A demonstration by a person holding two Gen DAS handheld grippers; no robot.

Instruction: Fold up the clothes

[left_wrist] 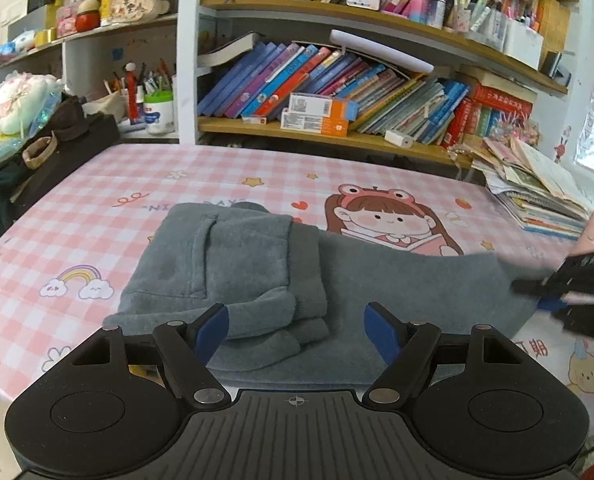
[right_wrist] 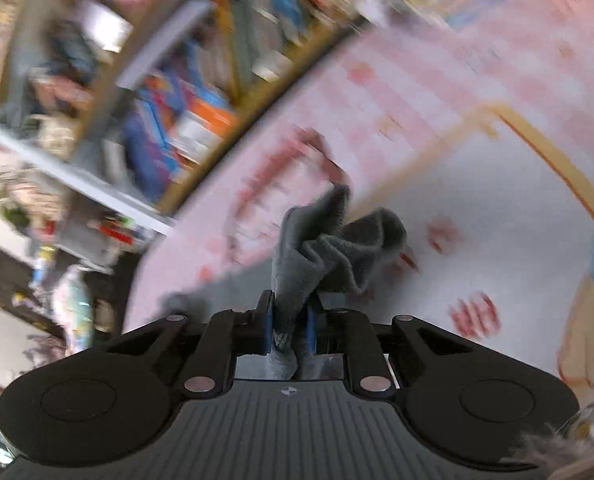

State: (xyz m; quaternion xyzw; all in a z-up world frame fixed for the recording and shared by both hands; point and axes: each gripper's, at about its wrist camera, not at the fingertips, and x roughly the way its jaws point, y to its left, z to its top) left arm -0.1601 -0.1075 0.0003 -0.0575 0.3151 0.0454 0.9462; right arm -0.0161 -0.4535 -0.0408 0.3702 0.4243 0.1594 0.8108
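— Grey fleece garment (left_wrist: pixel 233 272) spread on the pink checked worktop (left_wrist: pixel 97 208), partly folded, with a patch pocket facing up and a cuffed sleeve or leg doubled over near the front edge.

— Left claw (left_wrist: pixel 296 330)?

— Hovering low over the near edge of the garment, jaws spread wide, blue pads (left_wrist: pixel 213 328) to either side of the folded cuff. Nothing pinched between them; cloth only beneath.

— And the right claw (right_wrist: pixel 291 326)?

— Clamped on a bunch of the same grey fleece (right_wrist: pixel 329 248). Jaws nearly together, blue pads pressing the fabric from both sides, crumpled cloth standing up past the fingertips. Seen from the left wrist view as a dark shape at the far right (left_wrist: pixel 569 296), at the garment's right-hand corner, blurred.

— Cloth lifted there?

— Hard to say how far; the right corner looks drawn up off the worktop, but the right wrist view is smeared by motion.

— Surroundings?

— Bookshelf (left_wrist: pixel 337 80) behind the worktop, crammed with leaning books; pen pots (left_wrist: pixel 153 100) on the left; stack of papers and booklets (left_wrist: pixel 537 196) at the right rear corner of the worktop. Cartoon girl reading (left_wrist: pixel 385 220) printed on the covering, just behind the garment, partly covered by its far edge.
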